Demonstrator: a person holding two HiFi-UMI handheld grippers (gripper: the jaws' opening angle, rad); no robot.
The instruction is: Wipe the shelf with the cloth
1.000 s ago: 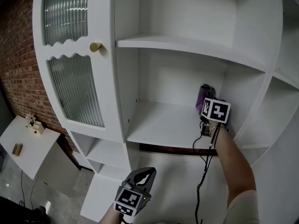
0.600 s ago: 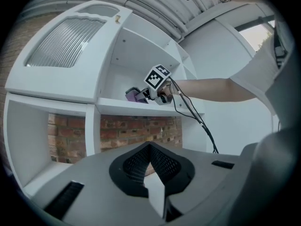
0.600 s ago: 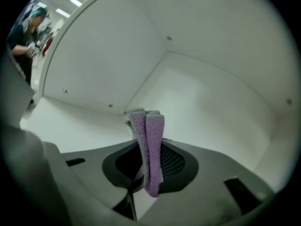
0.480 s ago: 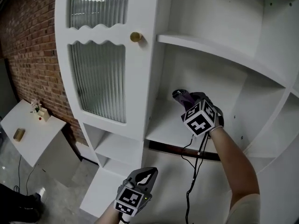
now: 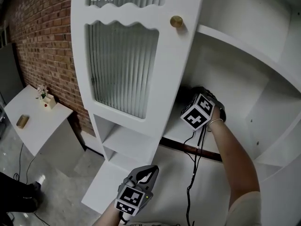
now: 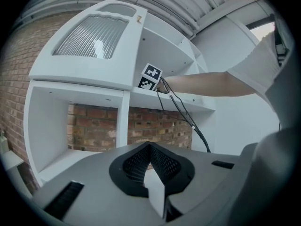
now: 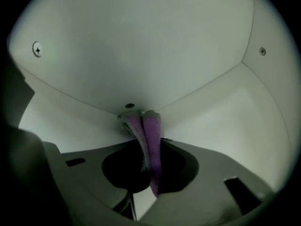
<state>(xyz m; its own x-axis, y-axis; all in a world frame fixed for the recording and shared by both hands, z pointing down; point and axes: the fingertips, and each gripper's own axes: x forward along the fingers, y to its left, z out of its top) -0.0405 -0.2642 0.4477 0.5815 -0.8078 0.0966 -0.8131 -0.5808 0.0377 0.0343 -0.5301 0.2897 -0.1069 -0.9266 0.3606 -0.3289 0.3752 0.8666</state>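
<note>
Two grippers are showing, but only one is working. The right gripper (image 7: 151, 178) is squeezing a purple cloth (image 7: 149, 135) between jaws closed down onto it. The fabric is folded double and poking out past the tips. This gripper is reaching into the open compartment just right of the cabinet's ribbed-glass door (image 5: 123, 67). The cloth's end is sitting at the compartment's back corner, where three white panels are meeting beside a small drilled hole. Whether it is actually pressing on the panels, I cannot tell. The left gripper (image 5: 142, 177) is hanging well below the door, its jaws drawn fully together with nothing between them.

The wiping seems to be under way at the deep end of the shelf (image 5: 175, 134). To do it well, the cloth's flat side probably needs laying down onto the board rather than prodding with its tip. It should then be drawn in overlapping strokes from the corner toward the front edge. The black cable (image 5: 193, 173) is dangling below the shelf's front edge, to the door's lower right, and could drag across the wiped board.

The cloth is looking soft and nubbly, like terry or microfibre, and limp enough to flop. The shelf panels are reading as smooth, matte white laminate with square edges. The door is carrying fluted glass, a scalloped frame and a round brass knob (image 5: 177, 21).
</note>
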